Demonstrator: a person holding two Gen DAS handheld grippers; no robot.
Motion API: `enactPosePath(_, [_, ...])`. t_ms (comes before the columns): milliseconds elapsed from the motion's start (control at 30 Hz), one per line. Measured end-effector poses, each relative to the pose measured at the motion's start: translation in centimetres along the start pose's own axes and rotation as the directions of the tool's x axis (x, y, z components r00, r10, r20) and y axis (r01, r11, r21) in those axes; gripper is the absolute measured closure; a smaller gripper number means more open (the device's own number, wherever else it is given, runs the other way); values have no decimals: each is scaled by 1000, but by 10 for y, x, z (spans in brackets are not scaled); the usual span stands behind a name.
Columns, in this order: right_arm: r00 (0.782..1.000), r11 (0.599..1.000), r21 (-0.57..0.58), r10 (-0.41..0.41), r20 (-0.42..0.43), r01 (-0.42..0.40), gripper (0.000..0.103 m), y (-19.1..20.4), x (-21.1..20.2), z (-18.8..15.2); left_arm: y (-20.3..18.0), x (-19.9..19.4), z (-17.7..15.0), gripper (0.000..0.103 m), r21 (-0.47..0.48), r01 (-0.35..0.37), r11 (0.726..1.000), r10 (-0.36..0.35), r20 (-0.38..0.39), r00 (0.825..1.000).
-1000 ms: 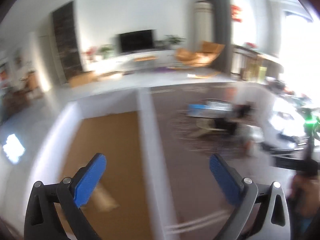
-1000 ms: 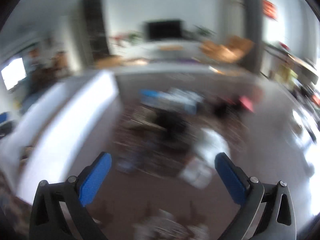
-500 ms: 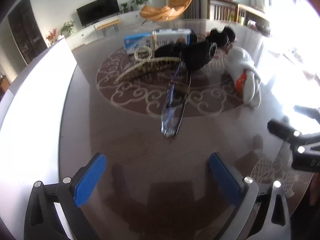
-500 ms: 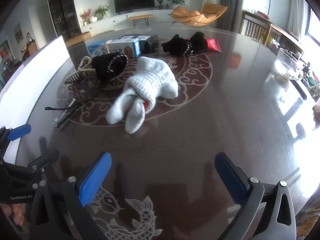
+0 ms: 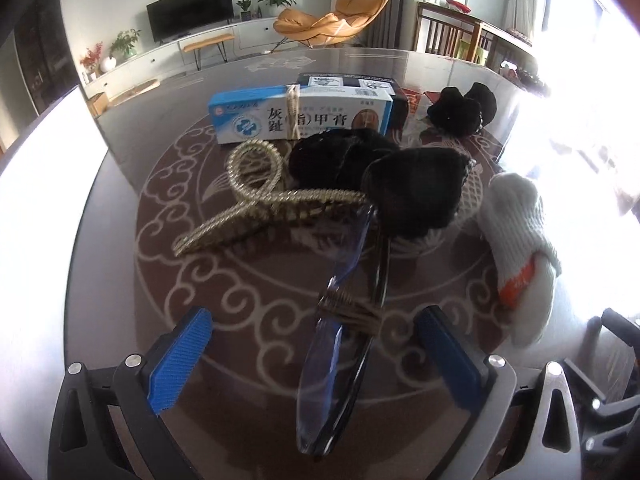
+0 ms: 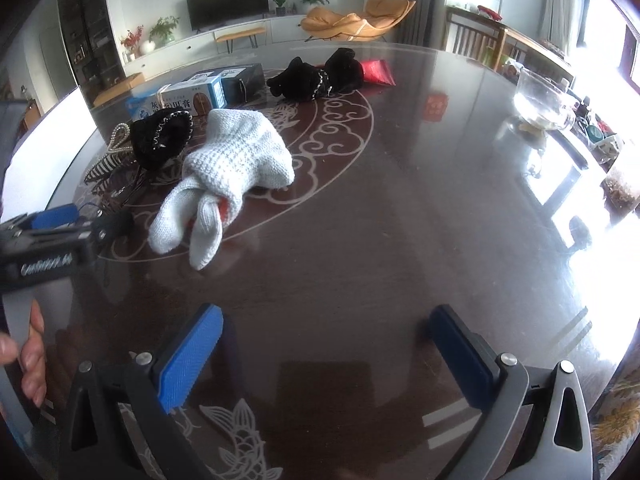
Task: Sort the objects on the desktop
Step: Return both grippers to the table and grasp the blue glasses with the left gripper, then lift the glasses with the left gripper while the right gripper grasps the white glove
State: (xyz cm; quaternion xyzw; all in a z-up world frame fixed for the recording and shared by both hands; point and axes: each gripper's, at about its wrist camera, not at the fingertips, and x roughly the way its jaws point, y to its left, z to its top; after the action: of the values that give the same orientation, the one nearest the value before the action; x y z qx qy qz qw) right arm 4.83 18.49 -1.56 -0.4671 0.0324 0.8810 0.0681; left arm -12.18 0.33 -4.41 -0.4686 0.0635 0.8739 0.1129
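On a dark round table [image 6: 400, 220], folded glasses [image 5: 340, 360] lie between the open fingers of my left gripper [image 5: 320, 352]. Behind them lie a gold hair claw [image 5: 260, 204], a black pouch [image 5: 416, 192], a blue-and-white ointment box [image 5: 300, 118], a dark box [image 5: 348, 82] and a white knit glove [image 5: 520, 248]. In the right wrist view, my right gripper [image 6: 324, 356] is open and empty above bare table, with the white glove [image 6: 228, 172] ahead to the left. A black glove [image 6: 320, 74] and a red packet [image 6: 376, 72] lie farther back.
A glass bowl [image 6: 544, 100] stands at the table's right edge with small clutter beyond it. The left gripper's body [image 6: 48, 240] and the person's hand show at the left of the right wrist view. A white wall panel [image 5: 40, 200] borders the table's left side.
Both cameras swung down from the room to the table. The left gripper has moved forward until its open fingers flank the glasses. The right gripper has come slightly closer to the white glove.
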Motion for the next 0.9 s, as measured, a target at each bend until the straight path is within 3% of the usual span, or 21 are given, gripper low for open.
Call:
enactPosePath(100, [1000, 1000, -1, 0, 4, 0, 0, 0, -1, 0, -4, 2, 3, 0, 13, 5, 1000, -5, -2, 1000])
enactPosePath(133, [1000, 1000, -1, 0, 5, 0, 0, 0, 0, 0, -5, -2, 1, 17, 20, 8, 1000, -8, 19, 1000])
enactPosePath(167, [1000, 1000, -1, 0, 6, 0, 0, 0, 0, 0, -6, -8, -2, 41, 28, 11, 1000, -12, 51, 999])
enactPosePath(200, [1000, 1000, -1, 1, 6, -1, 0, 0, 0, 0, -8, -12, -5, 50, 41, 11, 999, -14, 70, 997])
enactPosePath(233, [1000, 1000, 0, 1, 6, -1, 0, 0, 0, 0, -9, -15, -7, 65, 45, 15, 999, -18, 74, 997])
enactPosePath(267, [1000, 1000, 0, 1, 6, -1, 0, 0, 0, 0, -10, -17, -8, 72, 46, 17, 999, -20, 77, 997])
enactPosePath(433, [1000, 1000, 7, 20, 2, -20, 0, -1, 0, 2, 1, -32, -30, 73, -27, 1, 1000, 1, 75, 997])
enactPosePath(533, [979, 977, 70, 200, 38, -202, 0, -8, -8, 6, 10, -48, -55, 73, -80, -24, 997, 30, 77, 997])
enactPosePath(600, [966, 965, 52, 254, 57, -256, 0, 0, -9, 15, 15, -56, -68, 73, -88, -34, 996, 41, 76, 996])
enactPosePath(800, [985, 984, -62, 168, 29, -166, 0, 42, 24, 68, 27, -72, -90, 73, -141, -29, 990, 40, 74, 996])
enactPosePath(867, [988, 985, -78, 153, 5, -153, 10, 48, 41, 80, 29, -75, -95, 73, -139, -28, 990, 38, 69, 997])
enactPosePath(900, [989, 985, -91, 146, -3, -145, 30, 49, 47, 83, 31, -76, -97, 73, -141, -25, 990, 35, 69, 997])
